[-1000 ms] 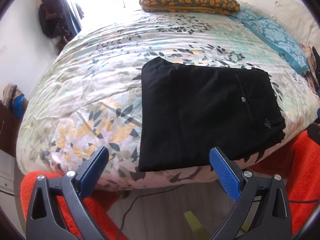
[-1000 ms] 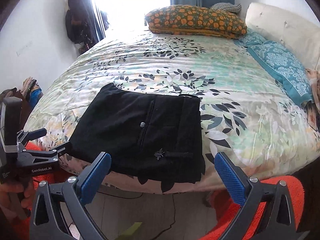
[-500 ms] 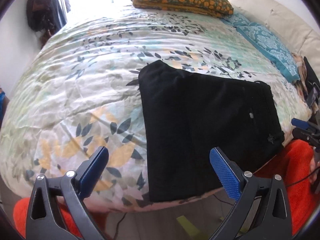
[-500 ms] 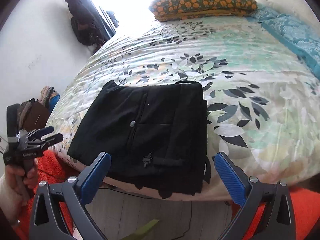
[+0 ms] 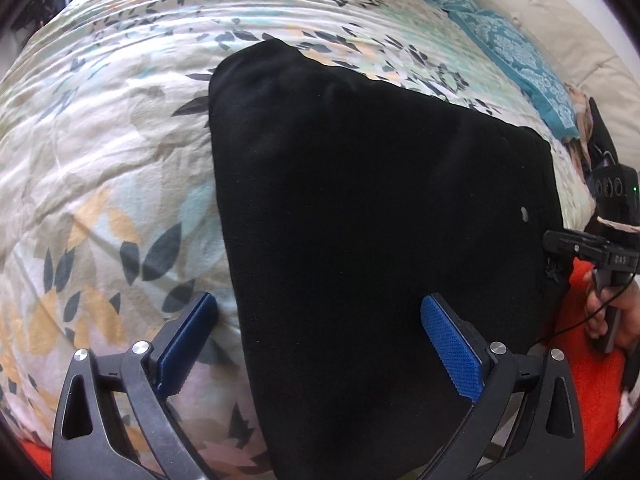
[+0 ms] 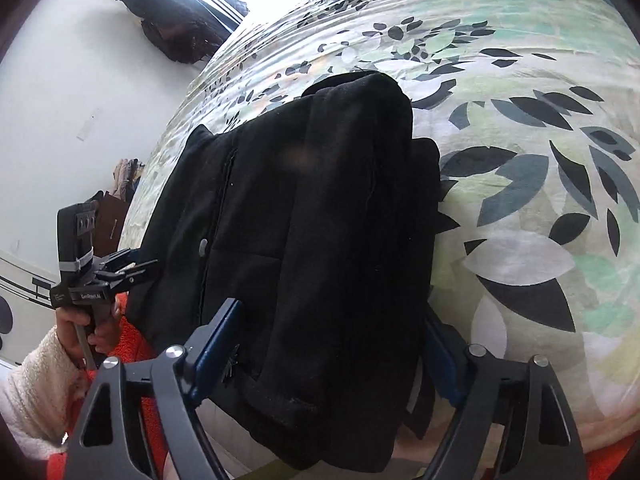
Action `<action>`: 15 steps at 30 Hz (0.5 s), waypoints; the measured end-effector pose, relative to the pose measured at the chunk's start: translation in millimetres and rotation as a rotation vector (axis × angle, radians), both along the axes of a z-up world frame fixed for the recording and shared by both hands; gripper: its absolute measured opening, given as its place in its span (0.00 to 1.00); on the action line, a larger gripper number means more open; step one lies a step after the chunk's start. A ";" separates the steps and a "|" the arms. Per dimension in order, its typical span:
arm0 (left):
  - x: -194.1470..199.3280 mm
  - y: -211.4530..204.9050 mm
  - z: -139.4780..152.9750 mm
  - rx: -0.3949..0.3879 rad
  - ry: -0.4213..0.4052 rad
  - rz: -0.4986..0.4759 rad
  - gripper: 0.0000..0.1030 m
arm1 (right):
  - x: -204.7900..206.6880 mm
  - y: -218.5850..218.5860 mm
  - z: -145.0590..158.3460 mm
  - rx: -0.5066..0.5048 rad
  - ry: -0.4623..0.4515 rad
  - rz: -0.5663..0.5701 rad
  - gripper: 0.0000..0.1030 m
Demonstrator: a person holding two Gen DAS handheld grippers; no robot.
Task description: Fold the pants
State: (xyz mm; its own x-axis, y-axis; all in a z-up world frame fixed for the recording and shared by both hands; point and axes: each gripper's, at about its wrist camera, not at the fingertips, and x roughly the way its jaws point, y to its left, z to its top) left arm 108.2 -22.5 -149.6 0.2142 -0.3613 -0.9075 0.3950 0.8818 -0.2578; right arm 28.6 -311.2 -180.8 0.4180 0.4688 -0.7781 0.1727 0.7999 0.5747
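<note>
The bed's leaf-print quilt [image 5: 100,168] fills both views and gives a broad, soft surface for folding. On it the black pants [image 5: 372,216] lie as a folded, layered block, running from the upper middle of the left wrist view to its lower edge, where they overhang the mattress side, probably so both tools can reach them. The left gripper [image 5: 316,344] sits at the bottom of its view, jaws wide apart and holding nothing, straddling the pants' left edge. The right gripper [image 6: 332,344] is at the bottom of its own view, jaws spread around the waistband end, not visibly clamped.
</note>
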 end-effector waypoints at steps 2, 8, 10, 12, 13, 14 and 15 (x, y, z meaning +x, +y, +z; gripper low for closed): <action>1.1 2.2 3.6 -0.052 0.018 0.011 0.69 | -0.6 -4.0 0.7 0.023 0.000 -0.018 0.55; -4.4 10.4 27.5 -0.093 -0.022 0.102 0.17 | -8.6 7.3 23.0 -0.061 -0.073 -0.001 0.40; -12.9 6.4 36.8 -0.084 -0.058 0.101 0.16 | -11.7 8.0 30.9 -0.058 -0.095 -0.013 0.37; -19.5 4.7 47.1 -0.090 -0.084 0.106 0.15 | -15.5 7.4 38.4 -0.041 -0.112 -0.033 0.33; -21.7 6.4 52.3 -0.097 -0.093 0.112 0.15 | -16.9 7.8 42.0 -0.034 -0.120 -0.037 0.33; -23.2 7.3 56.9 -0.103 -0.101 0.116 0.15 | -17.8 9.0 45.7 -0.029 -0.127 -0.039 0.32; -24.2 8.8 60.7 -0.108 -0.105 0.122 0.15 | -18.0 10.8 49.0 -0.023 -0.132 -0.036 0.32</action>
